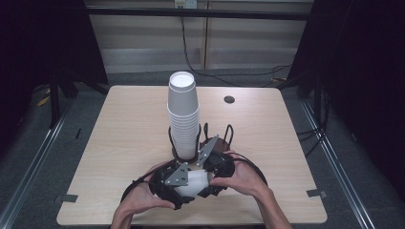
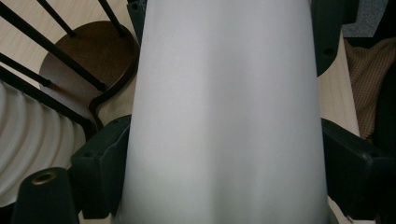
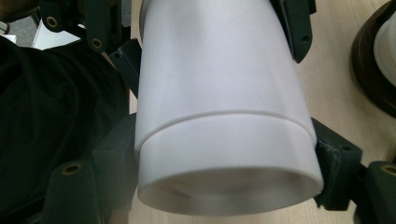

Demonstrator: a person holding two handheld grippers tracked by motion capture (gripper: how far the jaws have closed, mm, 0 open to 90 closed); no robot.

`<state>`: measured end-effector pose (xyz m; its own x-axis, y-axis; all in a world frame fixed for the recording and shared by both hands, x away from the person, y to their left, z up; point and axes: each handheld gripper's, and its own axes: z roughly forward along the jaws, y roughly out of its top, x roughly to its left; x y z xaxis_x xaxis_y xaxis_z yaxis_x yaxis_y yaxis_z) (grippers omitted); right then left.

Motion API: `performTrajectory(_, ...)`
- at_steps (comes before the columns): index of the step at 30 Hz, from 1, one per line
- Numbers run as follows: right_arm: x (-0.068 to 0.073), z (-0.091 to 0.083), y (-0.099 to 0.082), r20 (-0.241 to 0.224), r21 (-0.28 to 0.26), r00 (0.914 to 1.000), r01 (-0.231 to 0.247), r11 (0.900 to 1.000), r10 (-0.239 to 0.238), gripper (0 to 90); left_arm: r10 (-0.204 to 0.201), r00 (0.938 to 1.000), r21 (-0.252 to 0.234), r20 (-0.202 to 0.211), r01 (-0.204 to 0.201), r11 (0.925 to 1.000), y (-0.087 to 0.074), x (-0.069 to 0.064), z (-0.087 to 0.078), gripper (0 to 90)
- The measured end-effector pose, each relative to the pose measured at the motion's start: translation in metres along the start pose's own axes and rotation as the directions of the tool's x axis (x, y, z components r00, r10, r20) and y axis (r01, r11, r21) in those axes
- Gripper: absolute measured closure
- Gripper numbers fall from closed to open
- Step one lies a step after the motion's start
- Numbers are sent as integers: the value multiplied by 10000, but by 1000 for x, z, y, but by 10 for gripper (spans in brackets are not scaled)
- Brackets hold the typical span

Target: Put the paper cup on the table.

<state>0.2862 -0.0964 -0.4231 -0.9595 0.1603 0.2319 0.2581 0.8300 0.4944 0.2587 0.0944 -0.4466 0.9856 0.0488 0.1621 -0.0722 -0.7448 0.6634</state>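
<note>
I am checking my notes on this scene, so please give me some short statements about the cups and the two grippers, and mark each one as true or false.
1. A tall stack of white cups stands upright in a black wire holder. True.
2. The left gripper is open and holds nothing. False: its jaws press both sides of a white cup.
3. The right gripper also grips white cups. True: the right gripper view shows two nested cups between its jaws.
4. The held cups lie at the far edge of the table. False: they are near the person's edge, in front of the stack.
</note>
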Motion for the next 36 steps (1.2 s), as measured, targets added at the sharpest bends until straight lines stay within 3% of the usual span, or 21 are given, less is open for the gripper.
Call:
performTrajectory(7,0,-1,-1,-46,-170,10000,16,9999,-16,240,-3,10000,-406,-57,1,9992,-1,-1,-5,141)
performTrajectory(10,0,-1,0,-34,-183,10000,46,9998,-47,240,190,9998,-450,-110,-195,9988,-3,0,-7,141)
performTrajectory(18,-1,-2,-1,-62,-247,9998,-168,9996,167,240,8,10000,-1040,-84,-17,9946,-6,1,-13,140)
performTrajectory(23,-2,-6,-3,59,-309,9998,-197,9993,199,239,-277,9993,-1776,-242,230,9838,-8,3,-20,148)
performTrajectory(27,-6,-6,-8,143,-323,9992,-373,9988,378,238,-567,9979,-1980,-310,495,9790,-12,7,-26,156)
performTrajectory(32,-9,-9,-16,272,-554,9976,-615,9966,631,238,-996,9938,-2412,-495,849,9668,-20,9,-33,157)
performTrajectory(35,-11,-15,-24,447,-1076,9952,-816,9908,868,237,-1279,9896,-2698,-656,1058,9571,-22,7,-36,157)
performTrajectory(36,-12,-16,-27,458,-1257,9948,-846,9885,909,237,-1208,9903,-2776,-688,973,9558,-22,8,-37,157)
